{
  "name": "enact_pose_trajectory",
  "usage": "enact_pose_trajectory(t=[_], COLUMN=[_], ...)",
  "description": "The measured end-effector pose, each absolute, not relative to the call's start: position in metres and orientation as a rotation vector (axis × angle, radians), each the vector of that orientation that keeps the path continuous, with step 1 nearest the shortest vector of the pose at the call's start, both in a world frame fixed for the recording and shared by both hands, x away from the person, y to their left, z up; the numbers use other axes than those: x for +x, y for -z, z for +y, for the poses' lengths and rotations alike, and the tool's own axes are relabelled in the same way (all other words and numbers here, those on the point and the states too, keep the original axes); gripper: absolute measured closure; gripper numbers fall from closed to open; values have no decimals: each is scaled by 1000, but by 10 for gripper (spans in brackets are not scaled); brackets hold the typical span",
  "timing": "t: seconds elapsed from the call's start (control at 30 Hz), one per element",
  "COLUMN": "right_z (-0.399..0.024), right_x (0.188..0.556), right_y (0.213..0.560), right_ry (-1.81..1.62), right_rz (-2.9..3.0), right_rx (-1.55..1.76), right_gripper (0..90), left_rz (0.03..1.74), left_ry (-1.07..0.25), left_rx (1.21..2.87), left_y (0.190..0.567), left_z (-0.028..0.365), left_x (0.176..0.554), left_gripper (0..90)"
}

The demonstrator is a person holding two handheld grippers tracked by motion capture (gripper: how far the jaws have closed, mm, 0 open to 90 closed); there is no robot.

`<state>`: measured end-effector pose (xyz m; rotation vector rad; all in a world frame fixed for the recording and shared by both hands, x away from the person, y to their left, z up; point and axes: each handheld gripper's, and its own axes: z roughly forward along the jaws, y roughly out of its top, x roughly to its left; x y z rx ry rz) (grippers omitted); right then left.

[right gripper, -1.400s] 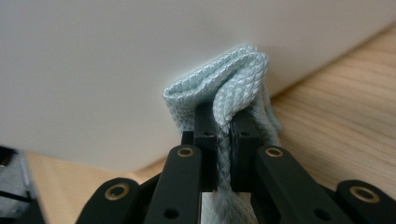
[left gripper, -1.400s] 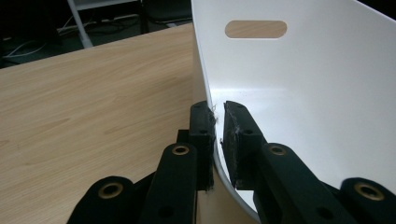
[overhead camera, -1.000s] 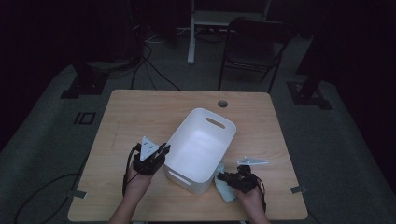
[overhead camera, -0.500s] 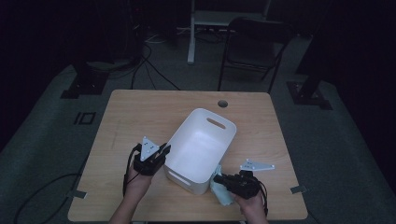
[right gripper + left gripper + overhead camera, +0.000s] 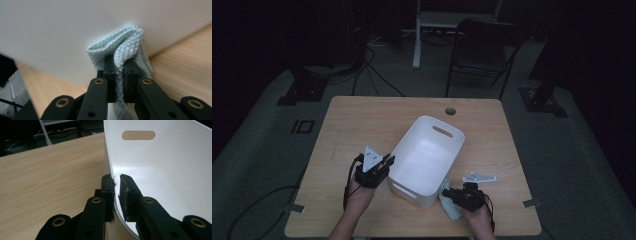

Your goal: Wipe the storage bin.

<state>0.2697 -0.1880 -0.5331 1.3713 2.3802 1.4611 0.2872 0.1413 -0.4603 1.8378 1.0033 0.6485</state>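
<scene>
A white plastic bin with handle slots stands on the wooden table. My left gripper is shut on the bin's left rim, one pad outside the wall and one inside. My right gripper is shut on a pale blue quilted cloth, whose folded end presses against the bin's outer wall. In the high view the cloth hangs beside the bin's near right corner.
A black folding chair and a white desk frame stand beyond the table's far edge. A round cable hole sits near the far edge. Tape marks lie at the table's near corners. Cables trail from both grippers.
My right gripper has slid a little along the bin's near right side with the cloth. The left gripper and the bin have stayed put.
</scene>
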Motion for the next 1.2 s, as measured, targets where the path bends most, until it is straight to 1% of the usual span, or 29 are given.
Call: enact_pose_trajectory(t=[0.1, 0.3, 0.33, 0.43, 0.53, 0.63, 0.73, 0.83, 1.2], right_z=[-189, -189, -186, -183, -180, -178, -177, -174, -175], right_x=[276, 268, 257, 242, 229, 223, 224, 223, 232], right_y=[544, 535, 521, 503, 487, 478, 481, 486, 508], right_ry=[-1444, -1516, -1557, -1640, -1729, -1779, -1797, -1712, -1656], right_rz=[2395, 2421, 2420, 2404, 2379, 2358, 2356, 2365, 2414], right_rx=[1437, 1428, 1363, 1278, 1200, 1140, 1147, 1132, 1217], right_gripper=[842, 842, 842, 842, 842, 839, 836, 836, 835], left_rz=[1020, 1029, 1032, 1033, 1030, 1030, 1023, 1021, 1018], left_ry=[-646, -651, -651, -659, -671, -675, -676, -658, -649], left_rx=[1826, 1816, 1813, 1814, 1823, 1828, 1834, 1841, 1837], left_y=[460, 461, 461, 461, 461, 461, 461, 460, 461], left_z=[141, 141, 141, 140, 139, 139, 138, 139, 139], left_x=[287, 287, 287, 287, 286, 286, 286, 287, 287], left_gripper=[816, 816, 816, 812, 813, 814, 814, 814, 804])
